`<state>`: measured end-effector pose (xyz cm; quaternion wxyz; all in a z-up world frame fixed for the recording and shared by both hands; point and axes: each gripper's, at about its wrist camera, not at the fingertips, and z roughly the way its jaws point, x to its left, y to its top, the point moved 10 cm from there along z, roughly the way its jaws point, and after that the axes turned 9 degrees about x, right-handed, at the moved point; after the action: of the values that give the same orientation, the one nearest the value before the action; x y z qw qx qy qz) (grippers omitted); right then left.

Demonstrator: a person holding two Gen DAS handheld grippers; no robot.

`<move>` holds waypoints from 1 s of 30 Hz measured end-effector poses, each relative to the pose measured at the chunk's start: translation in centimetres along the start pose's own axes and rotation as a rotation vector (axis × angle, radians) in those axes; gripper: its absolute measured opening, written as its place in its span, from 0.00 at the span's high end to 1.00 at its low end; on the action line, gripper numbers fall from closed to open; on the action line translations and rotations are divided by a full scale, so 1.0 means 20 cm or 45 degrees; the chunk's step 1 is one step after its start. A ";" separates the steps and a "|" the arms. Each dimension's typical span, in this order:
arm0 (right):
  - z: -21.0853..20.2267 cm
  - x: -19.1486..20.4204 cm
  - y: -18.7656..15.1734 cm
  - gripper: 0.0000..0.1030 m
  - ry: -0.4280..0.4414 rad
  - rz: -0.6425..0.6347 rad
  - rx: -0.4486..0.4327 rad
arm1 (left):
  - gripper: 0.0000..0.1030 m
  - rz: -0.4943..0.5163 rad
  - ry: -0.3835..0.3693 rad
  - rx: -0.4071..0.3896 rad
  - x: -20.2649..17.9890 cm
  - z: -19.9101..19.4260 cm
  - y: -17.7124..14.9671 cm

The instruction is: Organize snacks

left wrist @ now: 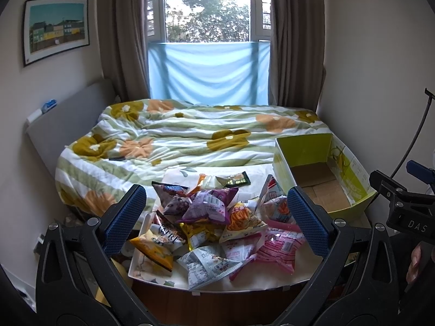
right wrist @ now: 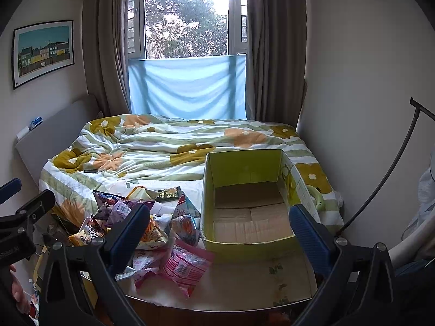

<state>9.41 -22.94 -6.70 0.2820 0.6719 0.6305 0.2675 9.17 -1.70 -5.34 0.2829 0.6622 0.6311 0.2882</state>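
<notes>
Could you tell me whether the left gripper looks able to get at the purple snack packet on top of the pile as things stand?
Probably yes: the left gripper is open and empty, and the purple snack packet lies uncovered on top of the pile, straight ahead between its fingers.

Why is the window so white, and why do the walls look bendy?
In the left wrist view the window is blown out by daylight, so the sky shows plain white; the curtains bow outward from fisheye distortion. In the right wrist view the same glare fills the window, the picture corners go black, and the cardboard box stays dim inside.
</notes>
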 end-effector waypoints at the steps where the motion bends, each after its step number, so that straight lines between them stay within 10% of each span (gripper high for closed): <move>1: 0.00 0.00 0.00 0.01 0.002 0.000 0.001 | 0.01 -0.001 -0.002 0.001 0.00 0.00 0.00; 30: -0.03 0.02 0.00 0.01 0.032 0.013 0.011 | 0.01 -0.010 -0.023 0.022 0.02 0.03 -0.03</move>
<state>9.03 -22.49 -6.21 0.2699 0.6730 0.6315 0.2746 9.23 -1.22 -6.13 0.2839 0.6647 0.6337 0.2758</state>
